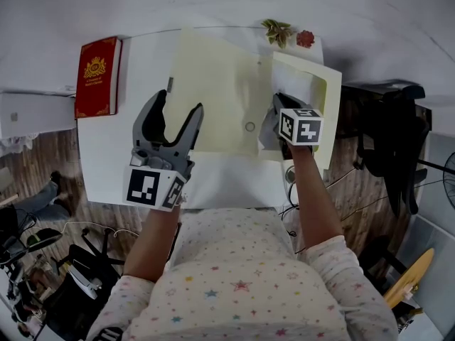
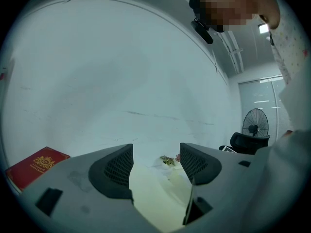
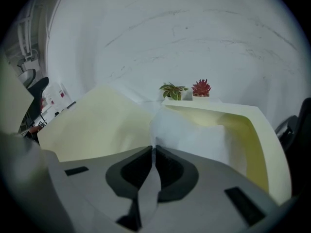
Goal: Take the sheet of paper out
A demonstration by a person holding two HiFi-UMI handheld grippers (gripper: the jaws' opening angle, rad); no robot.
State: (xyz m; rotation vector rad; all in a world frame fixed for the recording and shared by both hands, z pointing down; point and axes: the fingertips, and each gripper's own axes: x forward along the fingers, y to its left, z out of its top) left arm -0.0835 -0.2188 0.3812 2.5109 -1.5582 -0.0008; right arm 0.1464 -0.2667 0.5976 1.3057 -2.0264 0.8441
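Observation:
A pale yellow envelope (image 1: 213, 94) lies open on the white table (image 1: 106, 155), its flap (image 1: 327, 105) raised on the right. A white sheet of paper (image 1: 295, 84) sticks out of the opening. My right gripper (image 1: 277, 105) is shut on the sheet's near edge; in the right gripper view the sheet (image 3: 194, 135) runs between the closed jaws of that gripper (image 3: 154, 152). My left gripper (image 1: 179, 105) is held open above the envelope's left part, nothing between its fingers; in its own view the left gripper (image 2: 155, 161) frames the envelope (image 2: 155, 198).
A red book (image 1: 98, 75) lies at the table's left edge. Two small potted plants (image 1: 288, 34) stand at the far edge. A dark chair (image 1: 391, 141) and cables are to the right of the table; floor clutter sits at the lower left.

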